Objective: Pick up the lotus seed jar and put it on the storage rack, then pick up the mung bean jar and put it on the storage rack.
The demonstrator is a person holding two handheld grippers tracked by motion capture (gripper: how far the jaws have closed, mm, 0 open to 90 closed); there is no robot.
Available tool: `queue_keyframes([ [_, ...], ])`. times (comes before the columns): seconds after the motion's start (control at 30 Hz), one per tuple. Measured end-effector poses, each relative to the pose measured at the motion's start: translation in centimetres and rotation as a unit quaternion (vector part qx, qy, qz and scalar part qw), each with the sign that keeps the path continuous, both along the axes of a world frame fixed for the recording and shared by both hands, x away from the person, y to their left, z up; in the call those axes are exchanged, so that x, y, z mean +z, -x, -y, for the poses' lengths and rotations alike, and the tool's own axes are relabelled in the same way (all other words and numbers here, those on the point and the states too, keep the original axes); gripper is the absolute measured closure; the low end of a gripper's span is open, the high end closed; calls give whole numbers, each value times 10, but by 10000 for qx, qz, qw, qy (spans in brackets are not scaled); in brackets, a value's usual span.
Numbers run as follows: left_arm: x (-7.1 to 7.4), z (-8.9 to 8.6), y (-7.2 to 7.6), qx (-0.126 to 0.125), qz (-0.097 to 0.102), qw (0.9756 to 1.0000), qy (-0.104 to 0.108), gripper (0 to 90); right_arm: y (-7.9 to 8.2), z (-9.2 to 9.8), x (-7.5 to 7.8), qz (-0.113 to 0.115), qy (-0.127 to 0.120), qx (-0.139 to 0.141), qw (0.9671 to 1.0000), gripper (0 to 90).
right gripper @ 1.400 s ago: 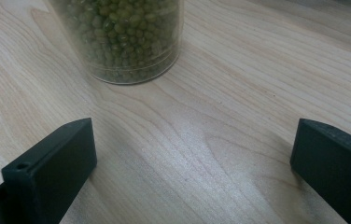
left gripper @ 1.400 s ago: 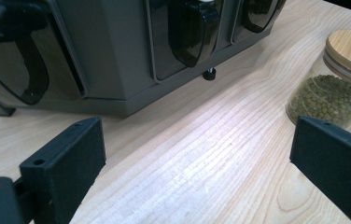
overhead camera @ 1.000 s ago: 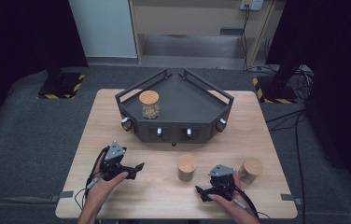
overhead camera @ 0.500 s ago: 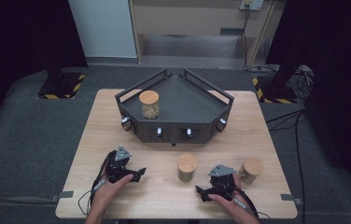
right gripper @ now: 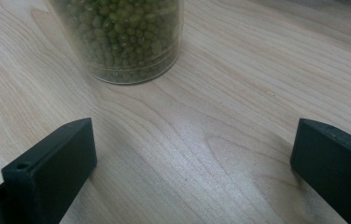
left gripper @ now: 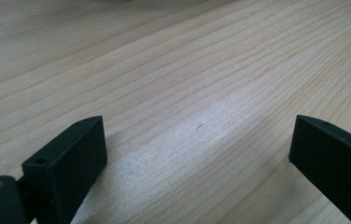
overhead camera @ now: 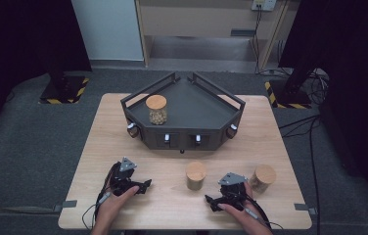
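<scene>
On the pale wooden counter (overhead camera: 103, 132) stand three small clear jars with round wooden lids, and a dark angular tray (overhead camera: 206, 105) sits at the far middle. One jar (overhead camera: 156, 109) stands upright inside the tray, toward its left side, holding pale, roundish pieces that look like beans or nuts; the rest of the tray floor is bare dark surface behind low rails. A second jar (overhead camera: 195, 175) stands upright on the counter in front of the tray, between the two hands; in the right gripper view this green-bean jar (right gripper: 122, 39) is seen close up, packed with small green beans up to where the frame cuts it off, resting just ahead of the jaws and to their left. A third jar (overhead camera: 262, 177) stands just beside the right gripper (overhead camera: 215, 201), on its outer side; its contents cannot be made out. The right gripper lies low over the counter with its jaws wide apart and nothing between them, only bare wood. The left gripper (overhead camera: 145, 185) rests near the counter's front left, well apart from every jar, its jaws also spread wide over bare wood grain, as the left gripper (left gripper: 197, 140) view shows, gripping nothing.
</scene>
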State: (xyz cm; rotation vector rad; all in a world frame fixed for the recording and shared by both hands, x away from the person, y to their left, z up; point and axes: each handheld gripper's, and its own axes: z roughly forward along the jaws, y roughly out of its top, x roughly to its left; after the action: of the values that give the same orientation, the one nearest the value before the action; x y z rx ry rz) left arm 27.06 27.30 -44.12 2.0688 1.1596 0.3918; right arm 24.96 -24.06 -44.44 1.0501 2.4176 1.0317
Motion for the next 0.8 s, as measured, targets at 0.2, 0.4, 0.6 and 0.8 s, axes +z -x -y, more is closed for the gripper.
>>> queue_keyframes([
  [0.2, -2, 7, 6, -44, 196, 9993, -318, 29, 0, 0, 0, -1, -1, -1, 10000, 5],
  [0.4, -2, 11, 11, 62, 204, 9991, -362, 22, 0, 0, 0, -12, 3, -5, 10000, 5],
  [0.6, -2, 10, 9, 34, 183, 9992, -343, 13, -1, 0, 1, -6, 2, 4, 10000, 9],
  [0.8, -2, 10, 8, 5, 163, 9992, -356, 0, 2, 1, 5, 41, -20, 102, 9999, 20],
])
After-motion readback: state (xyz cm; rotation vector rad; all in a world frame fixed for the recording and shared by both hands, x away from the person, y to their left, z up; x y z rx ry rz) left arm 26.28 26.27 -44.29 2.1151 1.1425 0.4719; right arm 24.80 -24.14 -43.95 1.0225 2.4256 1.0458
